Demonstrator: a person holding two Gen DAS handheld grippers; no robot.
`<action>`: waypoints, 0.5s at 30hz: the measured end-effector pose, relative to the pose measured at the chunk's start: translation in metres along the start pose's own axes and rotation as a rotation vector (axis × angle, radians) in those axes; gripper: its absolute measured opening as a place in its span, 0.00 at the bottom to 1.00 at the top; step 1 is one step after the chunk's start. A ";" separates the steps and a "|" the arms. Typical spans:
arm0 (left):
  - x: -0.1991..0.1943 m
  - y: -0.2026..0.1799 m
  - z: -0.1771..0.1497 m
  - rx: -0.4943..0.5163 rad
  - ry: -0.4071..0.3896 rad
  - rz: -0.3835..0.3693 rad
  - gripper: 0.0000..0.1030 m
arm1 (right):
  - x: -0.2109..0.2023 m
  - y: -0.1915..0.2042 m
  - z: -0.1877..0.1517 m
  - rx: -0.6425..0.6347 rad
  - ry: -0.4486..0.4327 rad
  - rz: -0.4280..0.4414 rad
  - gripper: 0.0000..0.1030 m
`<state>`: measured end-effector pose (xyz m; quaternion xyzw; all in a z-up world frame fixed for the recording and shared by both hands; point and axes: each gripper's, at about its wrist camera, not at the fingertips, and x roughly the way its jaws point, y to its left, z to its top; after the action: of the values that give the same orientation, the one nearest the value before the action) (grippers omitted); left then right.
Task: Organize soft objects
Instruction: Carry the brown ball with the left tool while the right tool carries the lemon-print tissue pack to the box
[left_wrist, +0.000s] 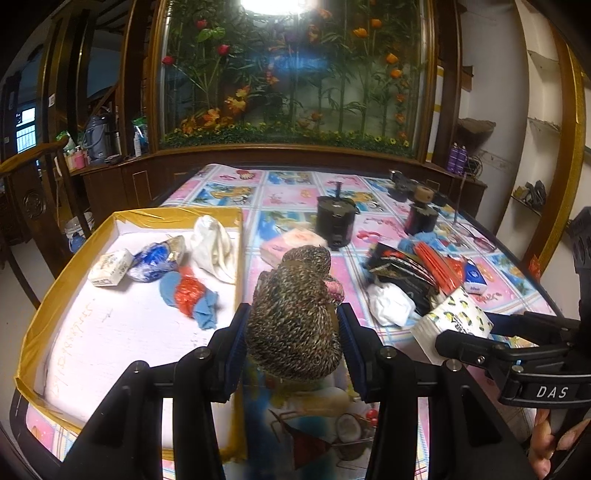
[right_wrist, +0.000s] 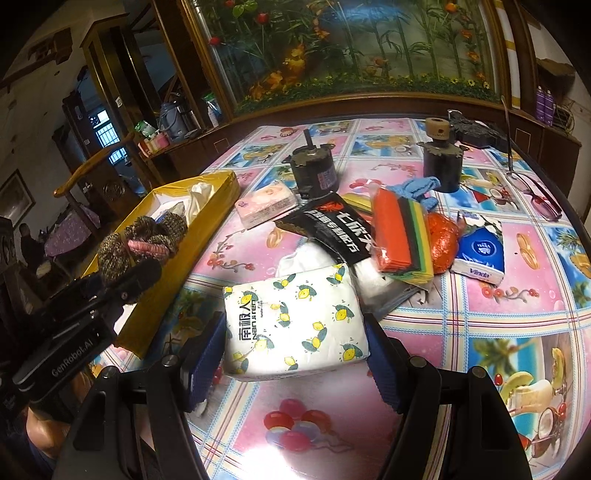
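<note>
The worktop (right_wrist: 498, 325) carries a pink and blue picture cloth. At its left edge lies a shallow tray (left_wrist: 44, 314) with yellow walls and a white floor. In the tray are a white cloth (left_wrist: 214, 247), a blue foil pack (left_wrist: 157, 260), a blue and red rag (left_wrist: 190, 295) and a small white box (left_wrist: 110, 267).

Right of the tray a heap of soft goods lies on the cloth: a black pouch (right_wrist: 332, 227), an orange pack of coloured sheets (right_wrist: 400, 232), an orange bag (right_wrist: 443, 240) touching a blue tissue pack (right_wrist: 480, 251), a white bag (left_wrist: 389, 304) under the pouch, a pink tissue pack (right_wrist: 266, 205) nearer the tray, and a blue rag (right_wrist: 419, 188) behind the orange pack. Behind the heap stand two dark motors (right_wrist: 314, 170) (right_wrist: 441, 162), and spectacles (right_wrist: 535, 195) lie at the right edge.

The left tongs (left_wrist: 293, 328) are partly closed, blue pads pressing both sides of a brown speckled knit bundle (left_wrist: 295, 314) with a pink knit piece (right_wrist: 147, 247) tucked in it; the bundle hangs clear above the cloth, just beside the tray's right wall. The right tongs (right_wrist: 295, 354) stand wide, closed on a lemon-print tissue pack (right_wrist: 295, 325), pads against its two short sides; it sits near the front of the heap, and whether it is off the cloth I cannot tell.
</note>
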<state>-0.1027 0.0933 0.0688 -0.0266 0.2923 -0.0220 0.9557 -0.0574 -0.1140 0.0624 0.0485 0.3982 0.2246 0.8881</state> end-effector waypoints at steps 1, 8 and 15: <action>-0.001 0.004 0.001 -0.008 -0.004 0.006 0.44 | 0.001 0.003 0.001 -0.007 0.001 0.002 0.74; -0.004 0.036 0.005 -0.064 -0.016 0.052 0.44 | 0.009 0.033 0.014 -0.075 0.007 0.024 0.74; -0.005 0.072 0.007 -0.129 -0.020 0.100 0.44 | 0.021 0.075 0.028 -0.167 0.008 0.058 0.74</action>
<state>-0.1010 0.1652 0.0726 -0.0737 0.2847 0.0451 0.9547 -0.0511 -0.0351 0.0868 -0.0150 0.3799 0.2828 0.8806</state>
